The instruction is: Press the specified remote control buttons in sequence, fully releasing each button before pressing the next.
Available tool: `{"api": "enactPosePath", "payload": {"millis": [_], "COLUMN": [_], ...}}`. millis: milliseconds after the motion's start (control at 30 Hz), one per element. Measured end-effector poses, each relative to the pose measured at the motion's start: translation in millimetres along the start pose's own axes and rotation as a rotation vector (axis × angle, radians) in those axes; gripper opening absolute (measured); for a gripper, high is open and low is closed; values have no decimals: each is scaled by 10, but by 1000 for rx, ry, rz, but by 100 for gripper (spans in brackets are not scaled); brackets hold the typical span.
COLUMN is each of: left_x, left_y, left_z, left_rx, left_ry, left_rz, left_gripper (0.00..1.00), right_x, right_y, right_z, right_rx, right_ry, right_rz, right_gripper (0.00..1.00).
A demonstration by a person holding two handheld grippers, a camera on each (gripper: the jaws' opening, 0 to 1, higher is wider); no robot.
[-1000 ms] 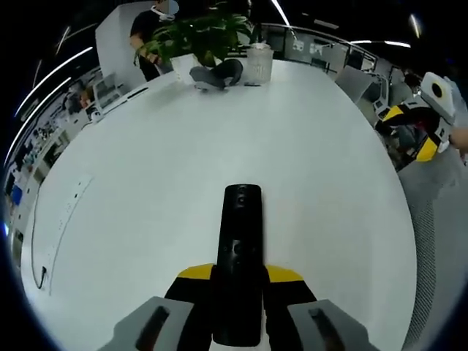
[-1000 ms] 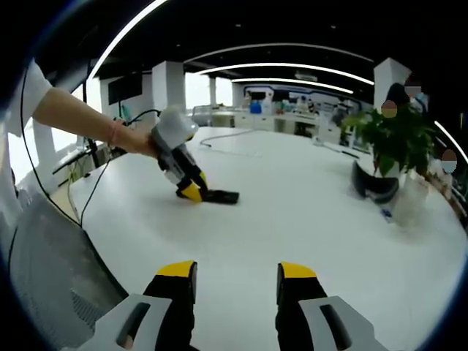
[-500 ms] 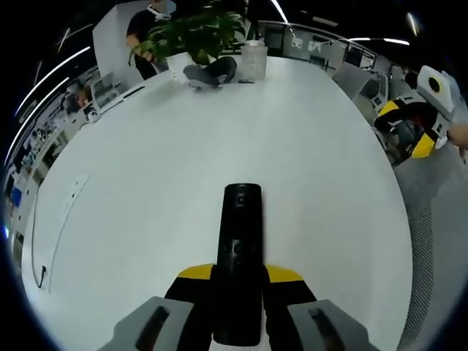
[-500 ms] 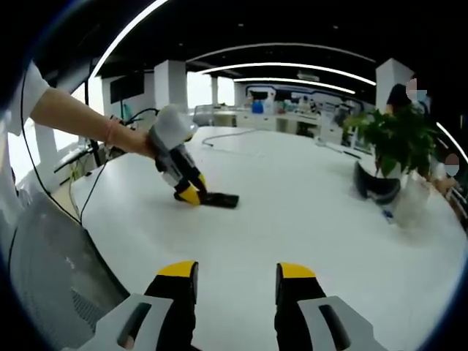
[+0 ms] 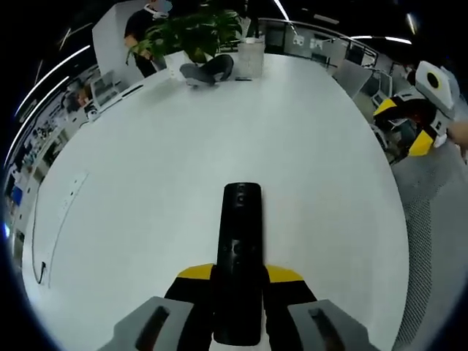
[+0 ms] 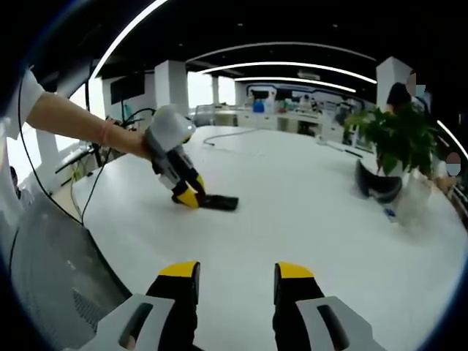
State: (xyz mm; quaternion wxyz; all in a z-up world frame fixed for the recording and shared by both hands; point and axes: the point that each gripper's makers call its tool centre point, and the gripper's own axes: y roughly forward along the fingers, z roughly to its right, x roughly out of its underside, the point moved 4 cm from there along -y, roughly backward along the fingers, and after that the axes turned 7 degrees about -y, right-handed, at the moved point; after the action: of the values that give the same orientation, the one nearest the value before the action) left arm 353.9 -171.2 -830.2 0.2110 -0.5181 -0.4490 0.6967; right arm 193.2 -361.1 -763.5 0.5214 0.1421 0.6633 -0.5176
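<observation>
A black remote control (image 5: 239,256) lies lengthwise on the white table (image 5: 183,146), its near end held between the yellow-tipped jaws of my left gripper (image 5: 238,276), which is shut on it. From the right gripper view the same remote (image 6: 219,202) pokes out of the left gripper (image 6: 189,197), held by a person's hand. My right gripper (image 6: 235,272) hovers open over the table's near edge with nothing between its jaws. It shows in the left gripper view at the far right as the right gripper (image 5: 406,124), off the table's edge.
A potted plant (image 6: 395,142), a dark headset-like object (image 6: 376,186) and a clear cup (image 5: 250,58) stand at the table's far end. A cable (image 5: 51,234) lies along one edge. A mesh chair (image 6: 51,270) is by the near edge. People stand beyond the table.
The left gripper still holds the remote in place. The right gripper has drifted slightly, staying open off the table's edge.
</observation>
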Motion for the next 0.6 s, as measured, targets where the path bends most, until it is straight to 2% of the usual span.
{"api": "enactPosePath", "payload": {"millis": [600], "left_x": [39], "left_y": [-13], "left_z": [97], "left_rx": [9], "left_ry": [18], "left_rz": [-26], "left_gripper": [24], "right_x": [23], "right_y": [10], "right_z": [-22], "right_rx": [-13], "right_ry": [8], "right_rz": [-15], "right_gripper": [35]}}
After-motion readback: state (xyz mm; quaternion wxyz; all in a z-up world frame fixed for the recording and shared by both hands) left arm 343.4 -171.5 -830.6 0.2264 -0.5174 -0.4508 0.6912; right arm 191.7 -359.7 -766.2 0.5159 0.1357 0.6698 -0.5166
